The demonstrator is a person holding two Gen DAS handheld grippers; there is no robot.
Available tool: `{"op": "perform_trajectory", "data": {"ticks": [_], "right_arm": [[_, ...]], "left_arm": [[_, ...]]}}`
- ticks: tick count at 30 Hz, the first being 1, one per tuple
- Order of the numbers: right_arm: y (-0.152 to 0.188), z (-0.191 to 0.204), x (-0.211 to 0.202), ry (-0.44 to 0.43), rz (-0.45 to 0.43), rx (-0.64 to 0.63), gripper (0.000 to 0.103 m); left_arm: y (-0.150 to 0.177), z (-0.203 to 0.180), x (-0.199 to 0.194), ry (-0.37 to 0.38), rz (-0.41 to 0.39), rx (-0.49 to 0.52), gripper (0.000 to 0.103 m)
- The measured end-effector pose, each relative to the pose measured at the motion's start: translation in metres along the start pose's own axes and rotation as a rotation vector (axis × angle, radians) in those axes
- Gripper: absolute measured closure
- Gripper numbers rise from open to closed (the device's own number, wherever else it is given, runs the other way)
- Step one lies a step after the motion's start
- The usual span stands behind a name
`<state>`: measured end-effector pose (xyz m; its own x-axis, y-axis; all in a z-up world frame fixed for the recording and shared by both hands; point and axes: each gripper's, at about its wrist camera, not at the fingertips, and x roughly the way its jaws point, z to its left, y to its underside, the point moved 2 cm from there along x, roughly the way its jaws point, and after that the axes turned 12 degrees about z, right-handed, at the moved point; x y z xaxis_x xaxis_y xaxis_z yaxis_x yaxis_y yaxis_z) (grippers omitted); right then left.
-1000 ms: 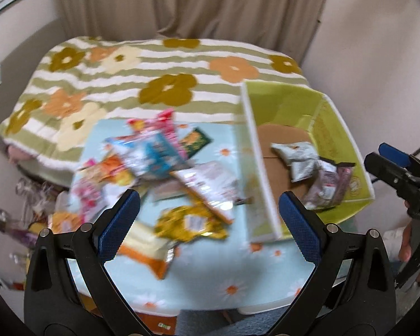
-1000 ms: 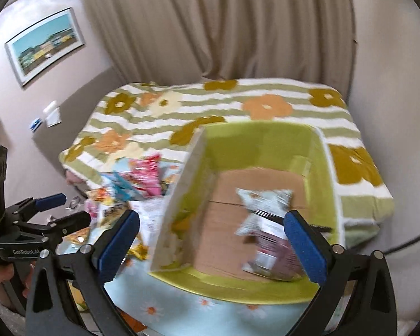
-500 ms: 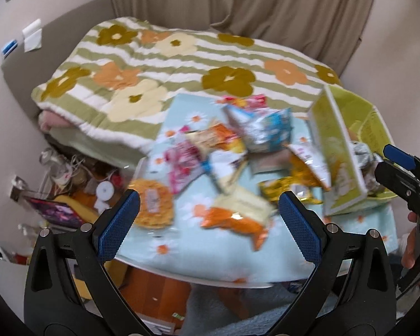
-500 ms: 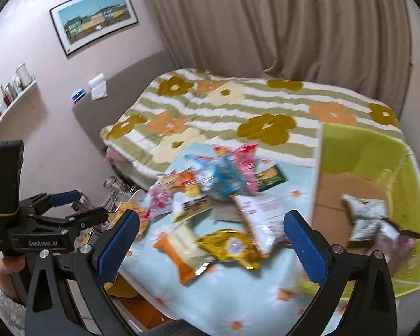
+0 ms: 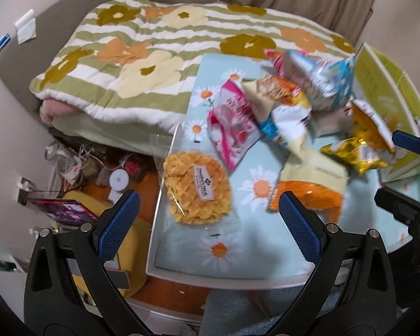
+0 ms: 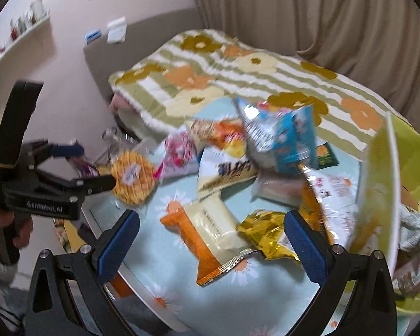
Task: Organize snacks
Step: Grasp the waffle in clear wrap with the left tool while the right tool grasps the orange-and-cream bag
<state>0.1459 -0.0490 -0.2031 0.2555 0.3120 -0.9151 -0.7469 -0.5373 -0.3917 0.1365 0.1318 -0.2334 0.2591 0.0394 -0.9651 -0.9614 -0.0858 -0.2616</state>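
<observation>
Several snack packets lie heaped on a daisy-print table [image 5: 224, 254]. A round yellow waffle snack in clear wrap [image 5: 196, 187] [image 6: 133, 178] lies at the table's left edge. My left gripper [image 5: 208, 225] hangs open just above and in front of it, holding nothing. An orange and cream packet [image 6: 211, 233] [image 5: 310, 187] and a gold packet [image 6: 268, 233] lie nearer the green box [image 6: 378, 184]. My right gripper [image 6: 211, 245] is open above these two, empty. A pink packet [image 5: 232, 123] and a blue and silver bag [image 6: 280, 137] lie further back. The box holds a few packets [image 6: 414, 229].
A bed with a green striped flower quilt [image 5: 154, 44] stands behind the table. Clutter, a phone [image 5: 61, 210] and a yellow object [image 5: 106, 210] sit on the floor left of the table. A hand [image 6: 11, 229] holds the left gripper's handle. Curtains hang behind.
Both views have swung left, away from the green box and towards the snack pile. My left gripper now hangs over the waffle snack at the table's left edge. Both stayed open.
</observation>
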Motion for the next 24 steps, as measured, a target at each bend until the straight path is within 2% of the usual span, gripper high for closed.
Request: {"op": "perform_trajectory", "data": {"ticks": [10, 18, 24], "right_arm": [[0.001, 0.011, 0.068, 0.027, 0.082, -0.272, 0.000], [0.001, 0.018, 0.091, -0.002, 0.107, -0.370, 0.000], [-0.001, 0.022, 0.103, -0.024, 0.125, -0.414, 0.001]], "left_arm": [[-0.004, -0.007, 0.050, -0.135, -0.019, -0.028, 0.004], [-0.010, -0.018, 0.077, -0.227, 0.005, -0.003, 0.004], [-0.014, -0.021, 0.090, -0.267, 0.029, 0.012, 0.004]]}}
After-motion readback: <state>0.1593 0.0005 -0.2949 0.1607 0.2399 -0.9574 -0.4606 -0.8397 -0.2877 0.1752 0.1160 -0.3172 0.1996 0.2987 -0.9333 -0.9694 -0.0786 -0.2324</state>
